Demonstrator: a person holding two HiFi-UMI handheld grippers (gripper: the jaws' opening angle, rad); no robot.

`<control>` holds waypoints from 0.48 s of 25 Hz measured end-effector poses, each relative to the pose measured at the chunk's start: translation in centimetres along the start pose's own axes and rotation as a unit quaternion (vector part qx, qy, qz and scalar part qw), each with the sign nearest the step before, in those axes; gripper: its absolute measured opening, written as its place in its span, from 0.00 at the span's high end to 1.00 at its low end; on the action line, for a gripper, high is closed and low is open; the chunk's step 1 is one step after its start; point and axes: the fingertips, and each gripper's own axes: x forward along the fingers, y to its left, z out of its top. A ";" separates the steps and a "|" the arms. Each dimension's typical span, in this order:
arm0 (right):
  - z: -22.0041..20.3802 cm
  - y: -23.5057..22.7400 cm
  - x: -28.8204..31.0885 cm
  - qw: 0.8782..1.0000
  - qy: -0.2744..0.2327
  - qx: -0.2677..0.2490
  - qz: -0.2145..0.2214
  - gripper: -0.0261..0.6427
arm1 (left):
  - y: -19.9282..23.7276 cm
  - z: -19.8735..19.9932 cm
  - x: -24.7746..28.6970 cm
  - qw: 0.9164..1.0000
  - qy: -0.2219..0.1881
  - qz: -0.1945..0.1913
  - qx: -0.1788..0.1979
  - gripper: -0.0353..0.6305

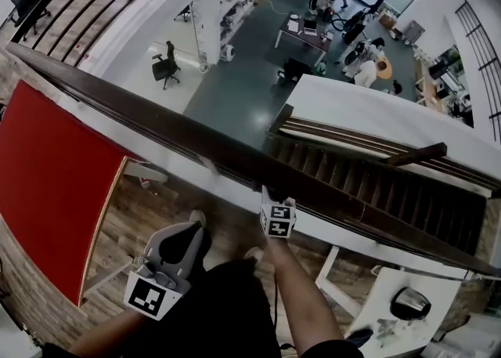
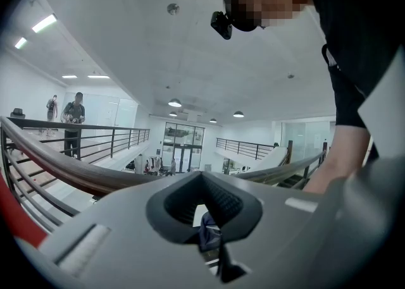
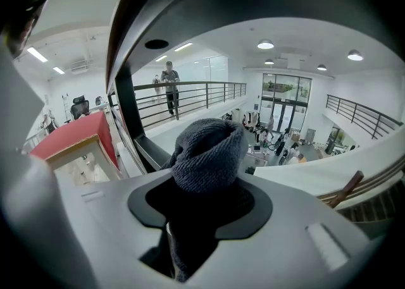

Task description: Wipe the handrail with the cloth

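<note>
The dark wooden handrail [image 1: 156, 117] runs diagonally from upper left to lower right, with an open atrium beyond it. My right gripper [image 1: 267, 194] reaches up against the rail's near side, its marker cube just below. It is shut on a grey knitted cloth [image 3: 209, 155], which bulges out from between the jaws, and the handrail [image 3: 123, 35] arcs close overhead. The cloth is hidden in the head view. My left gripper [image 1: 184, 240] is held back low by my body, away from the rail, and looks shut with nothing in it [image 2: 209, 221]. The handrail [image 2: 63, 167] crosses behind it.
A red-topped panel [image 1: 47, 168] lies below the rail at left. A staircase [image 1: 376, 184] descends at right beyond the rail. A white desk [image 1: 391, 309] stands at lower right. A person [image 3: 169, 85] stands at the far balcony railing.
</note>
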 end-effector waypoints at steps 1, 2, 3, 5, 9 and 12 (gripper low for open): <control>-0.1 -0.2 -0.2 1.000 0.000 -0.001 0.000 0.73 | -0.2 -0.1 0.0 1.000 0.001 -0.001 0.000 0.95; -0.2 -0.5 -0.3 1.000 0.001 -0.002 0.000 0.73 | -0.4 -0.1 0.0 1.000 0.001 -0.002 0.001 0.95; -0.3 -0.7 -0.5 1.000 0.001 -0.004 -0.001 0.73 | -0.6 -0.1 0.1 1.000 0.001 -0.004 0.001 0.95; -0.6 -1.3 -0.8 1.000 0.002 -0.006 -0.003 0.73 | -1.0 0.0 0.3 1.000 0.001 -0.007 0.004 0.95; -1.2 -2.5 -1.6 1.000 0.005 -0.001 -0.008 0.73 | -1.5 0.1 0.6 1.000 0.000 -0.010 0.004 0.95; -1.3 -3.2 -1.9 1.000 0.004 -0.002 -0.011 0.73 | -1.8 0.1 0.7 1.000 0.002 -0.011 0.004 0.95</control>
